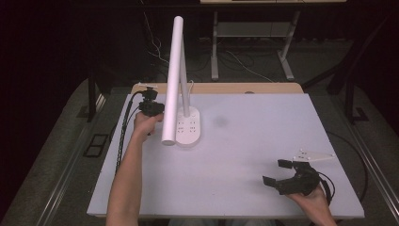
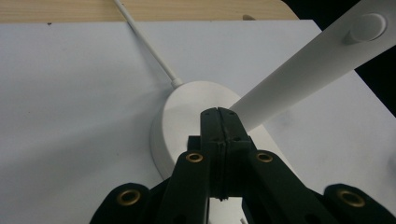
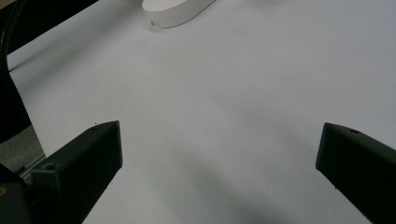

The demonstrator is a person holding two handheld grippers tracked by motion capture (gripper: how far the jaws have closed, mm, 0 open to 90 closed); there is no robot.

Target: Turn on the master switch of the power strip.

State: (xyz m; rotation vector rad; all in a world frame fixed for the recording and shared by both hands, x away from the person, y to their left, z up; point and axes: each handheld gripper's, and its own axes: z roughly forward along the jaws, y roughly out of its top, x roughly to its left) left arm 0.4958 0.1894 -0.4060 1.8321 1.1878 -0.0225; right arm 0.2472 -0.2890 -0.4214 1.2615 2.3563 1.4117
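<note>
White table [image 1: 244,155], unlabelled lamp base [image 1: 189,128].

One white desk lamp [image 1: 181,94] with an oval plastic base and a long tubular head is counted, directly ahead of the left gripper [image 1: 151,108]. One thin white cord [image 2: 147,44] is seen running from that base, beyond the same gripper. Two black two-jaw grippers are counted, the other being the right gripper [image 1: 277,173]. One white rectangular table [image 1: 244,183] is counted beneath both.
</note>
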